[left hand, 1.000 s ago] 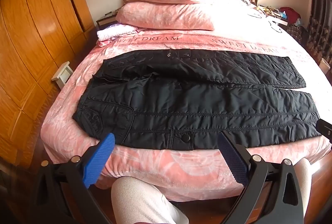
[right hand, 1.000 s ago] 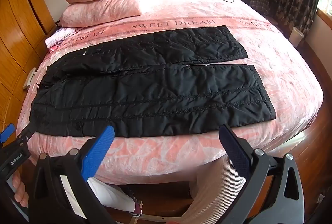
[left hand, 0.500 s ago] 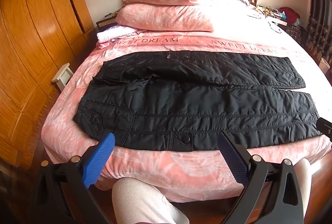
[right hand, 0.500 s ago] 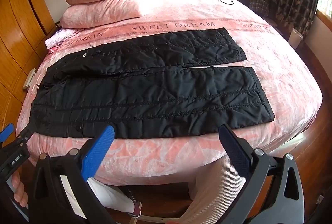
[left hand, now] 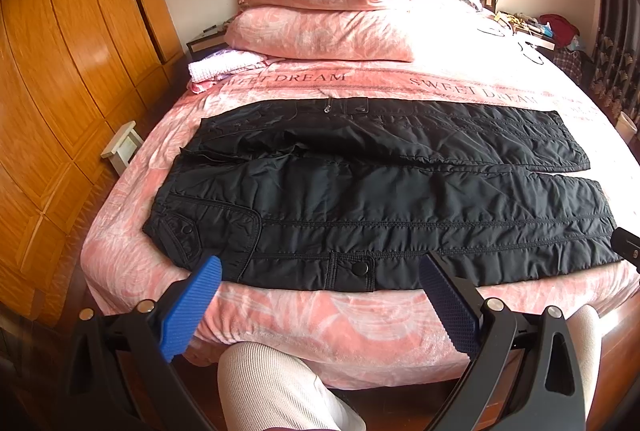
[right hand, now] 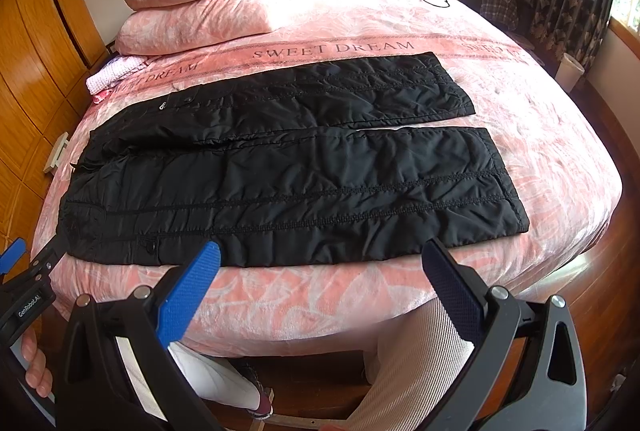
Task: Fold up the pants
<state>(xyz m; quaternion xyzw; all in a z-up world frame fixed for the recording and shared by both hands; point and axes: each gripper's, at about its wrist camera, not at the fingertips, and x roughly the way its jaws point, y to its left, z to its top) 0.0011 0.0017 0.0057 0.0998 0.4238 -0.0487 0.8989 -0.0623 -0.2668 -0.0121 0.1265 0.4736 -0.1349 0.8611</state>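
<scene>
ok so the pants (left hand: 380, 199) are laid flat across the bed (left hand: 340, 331), waist on the left, cuffs on the right, near leg right by the edge facing me. Nothing's folded yet afaict. My left tongs (left hand: 320, 291) are spread wide, holding nothing, hovering just short of the near hem around the waist/pocket end. Right tongs (right hand: 320, 271) are the same deal, wide apart and empty, over toward the cuff end. Plan imo: pinch the near edge at both ends at once, lift together and lay the near leg over the far one so the seams line up. Fabric's black, quilted, puffy w/ stitched lines and a snap button (left hand: 361, 268), looks slick, so I'd grab deep, not just the rim. Bedspread is pink velvety stuff, prob grippy enough that the far leg doesn't slide.
</scene>
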